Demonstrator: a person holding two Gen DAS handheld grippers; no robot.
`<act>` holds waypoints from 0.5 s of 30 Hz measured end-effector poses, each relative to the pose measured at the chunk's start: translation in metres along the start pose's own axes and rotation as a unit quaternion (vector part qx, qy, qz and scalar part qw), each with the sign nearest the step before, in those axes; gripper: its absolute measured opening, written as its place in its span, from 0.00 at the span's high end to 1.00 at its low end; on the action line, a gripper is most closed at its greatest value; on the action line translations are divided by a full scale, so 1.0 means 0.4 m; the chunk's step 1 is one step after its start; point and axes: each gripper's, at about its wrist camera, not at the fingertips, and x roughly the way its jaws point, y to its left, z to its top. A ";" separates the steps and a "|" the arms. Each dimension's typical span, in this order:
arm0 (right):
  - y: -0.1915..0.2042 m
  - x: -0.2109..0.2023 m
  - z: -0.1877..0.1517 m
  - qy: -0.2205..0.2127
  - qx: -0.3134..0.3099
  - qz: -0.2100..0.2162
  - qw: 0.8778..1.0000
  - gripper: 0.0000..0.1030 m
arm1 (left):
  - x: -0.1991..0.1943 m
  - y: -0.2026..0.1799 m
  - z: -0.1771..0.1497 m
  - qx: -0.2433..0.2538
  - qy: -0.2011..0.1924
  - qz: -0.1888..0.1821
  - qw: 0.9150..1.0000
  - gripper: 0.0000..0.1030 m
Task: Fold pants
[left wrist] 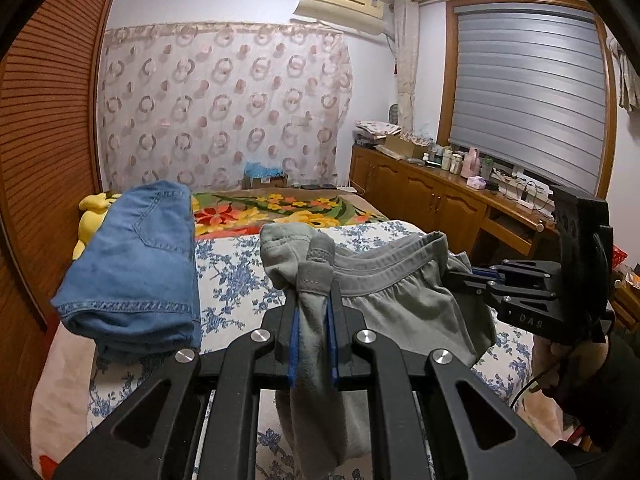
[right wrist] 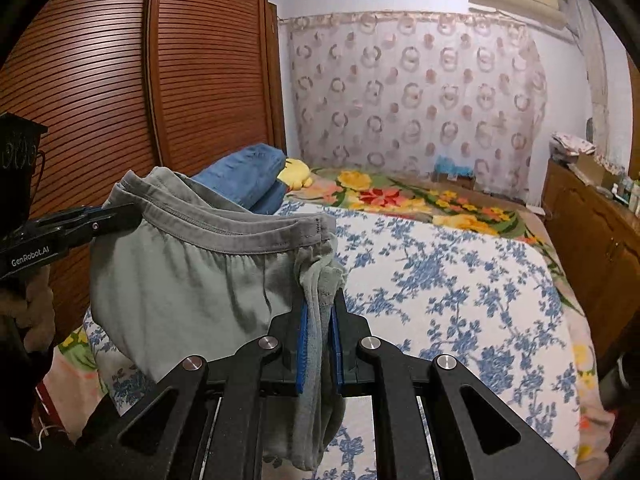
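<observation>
Both grippers [left wrist: 314, 308] [right wrist: 320, 316] pinch grey pants [left wrist: 400, 292]

"genrobot.ai" on left tongs [right wrist: 120, 216]

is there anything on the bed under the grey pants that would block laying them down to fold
Nothing visible does. Both the left gripper and right gripper hold the grey pants by the waistband above bare floral sheet. The folded jeans lie off to the left side, beside the yellow plush.
</observation>
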 end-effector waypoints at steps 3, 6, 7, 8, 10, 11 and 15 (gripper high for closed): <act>0.000 -0.004 0.007 -0.002 -0.005 -0.001 1.000 0.90 | 0.001 0.002 0.006 0.002 -0.003 0.001 1.000 0.88; -0.005 0.000 0.017 -0.001 -0.010 -0.002 1.000 0.90 | 0.009 0.007 0.015 0.004 -0.005 0.002 1.000 0.88; -0.007 0.003 0.019 -0.001 -0.011 -0.001 1.000 0.90 | 0.013 0.008 0.017 0.005 -0.005 0.003 1.000 0.88; -0.009 0.005 0.023 -0.001 -0.012 -0.002 1.000 0.90 | 0.009 0.007 0.015 0.004 -0.005 0.003 1.000 0.88; -0.012 0.011 0.028 -0.001 -0.014 -0.002 1.000 0.90 | 0.015 0.012 0.017 0.005 -0.002 0.004 1.000 0.88; -0.013 0.014 0.030 -0.001 -0.015 -0.002 1.000 0.90 | 0.010 0.009 0.014 0.005 -0.004 0.003 1.000 0.88; -0.022 0.028 0.044 0.000 -0.018 0.000 1.000 0.90 | 0.017 0.015 0.018 0.005 -0.003 0.005 1.000 0.88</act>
